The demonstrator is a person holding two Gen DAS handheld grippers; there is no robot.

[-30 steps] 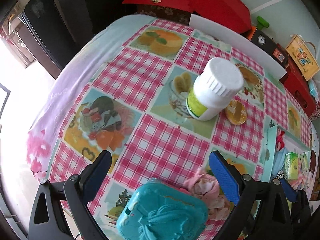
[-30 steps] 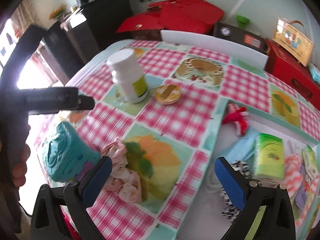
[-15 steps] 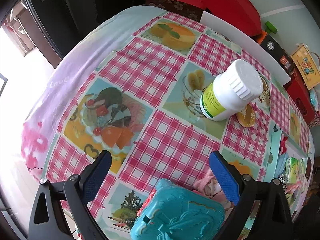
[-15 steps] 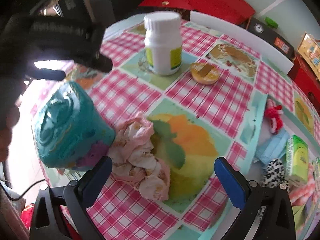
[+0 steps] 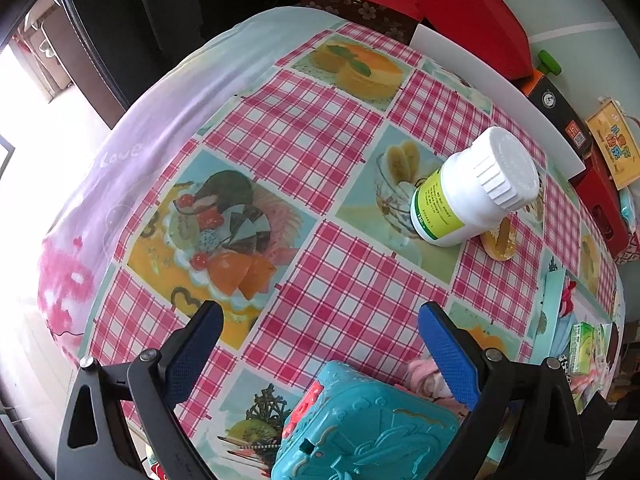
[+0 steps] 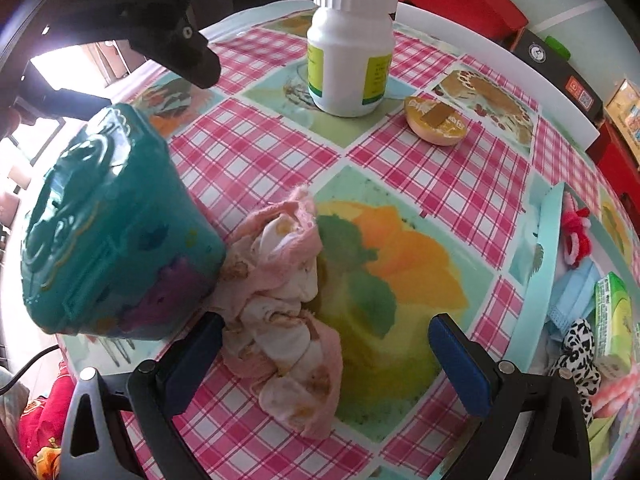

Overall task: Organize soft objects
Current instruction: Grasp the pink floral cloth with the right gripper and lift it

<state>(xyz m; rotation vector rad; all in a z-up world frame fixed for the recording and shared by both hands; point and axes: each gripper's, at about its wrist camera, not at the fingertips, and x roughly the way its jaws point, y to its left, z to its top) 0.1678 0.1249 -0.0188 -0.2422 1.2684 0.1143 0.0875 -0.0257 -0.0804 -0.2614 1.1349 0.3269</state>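
Note:
A crumpled pink and white cloth [image 6: 284, 308] lies on the checked tablecloth, against a teal plastic box [image 6: 108, 248]. My right gripper [image 6: 328, 364] is open and empty just above the cloth's near end, fingers on either side. A light blue tray [image 6: 542, 268] at the right holds soft things: a red and white knit piece [image 6: 576, 228], a blue mask [image 6: 572, 300], a leopard-print piece [image 6: 576, 356]. My left gripper [image 5: 320, 352] is open and empty, above the teal box [image 5: 368, 428]; a bit of the pink cloth [image 5: 426, 376] shows by its right finger.
A white pill bottle [image 6: 350, 44] and a small orange round lid [image 6: 436, 120] stand further back. A green tissue pack [image 6: 612, 324] lies in the tray. Red boxes [image 5: 472, 8] and a white board [image 5: 496, 92] line the table's far edge.
My right gripper has moved left and down toward the pink cloth, which now lies between its fingers. My left gripper has drawn back and up a little. Both stay open.

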